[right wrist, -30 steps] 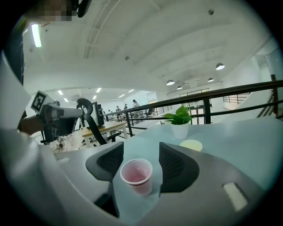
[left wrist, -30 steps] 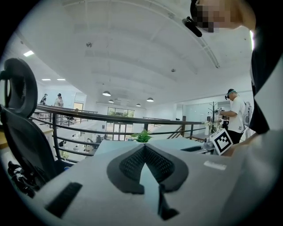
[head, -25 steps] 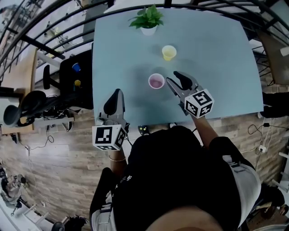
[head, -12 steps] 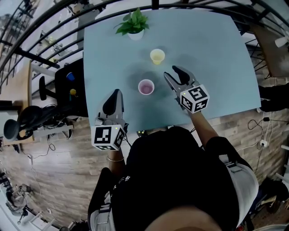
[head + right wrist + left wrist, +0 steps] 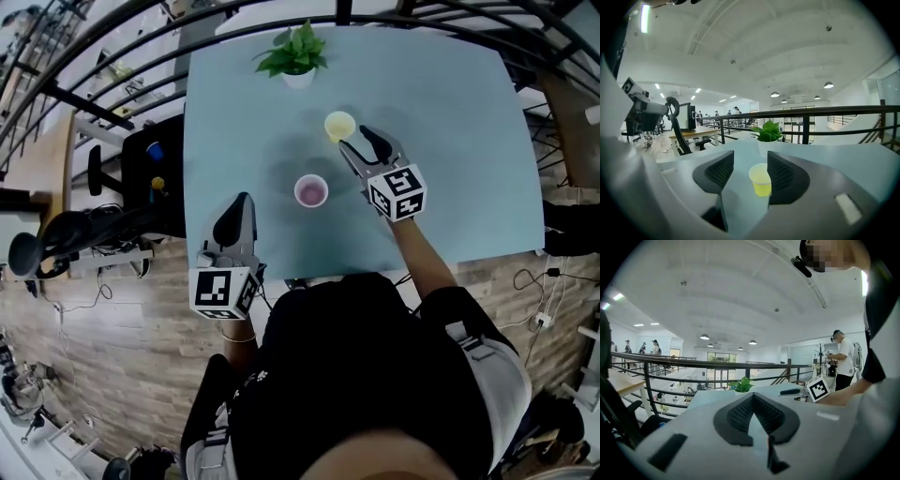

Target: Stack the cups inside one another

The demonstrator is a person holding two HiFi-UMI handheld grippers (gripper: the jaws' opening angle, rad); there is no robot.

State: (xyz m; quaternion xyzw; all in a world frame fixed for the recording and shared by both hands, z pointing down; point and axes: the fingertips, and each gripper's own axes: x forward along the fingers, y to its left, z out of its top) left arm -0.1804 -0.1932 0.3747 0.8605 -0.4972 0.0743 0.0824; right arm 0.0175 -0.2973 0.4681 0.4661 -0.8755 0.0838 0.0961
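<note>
The pale blue-grey rectangular tabletop [image 5: 450,112] is carrying everything relevant to the task. The person's right forearm is reaching forward over its near edge, holding the right tool [image 5: 359,142] low and roughly level, pointing toward the far side. The left tool [image 5: 240,201] is hovering at the near left edge of the tabletop, well apart from both cups, with its jaws closed together and nothing between them [image 5: 753,397].

A green leafy plant in a white pot [image 5: 294,58] is standing at the far edge, beyond the working area.

The small yellow cup [image 5: 338,125] is standing upright, mouth up, at mid-table. In the right gripper view it is sitting between the spread jaws of the right tool [image 5: 750,160], close against the right-hand pad; whether it is touching that pad cannot be told. The jaws are not yet closing on it. The small pink cup [image 5: 311,190] is standing upright nearer the person, left of the right tool and apart from the yellow cup [image 5: 761,180].

Judgement: both cups are looking light, thin-walled and smooth, so they are likely to tip or skid if nudged and to deform under a hard squeeze. A gentle pinch across the wall, just below the rim, is appearing the soundest hold for lifting one into the other.
</note>
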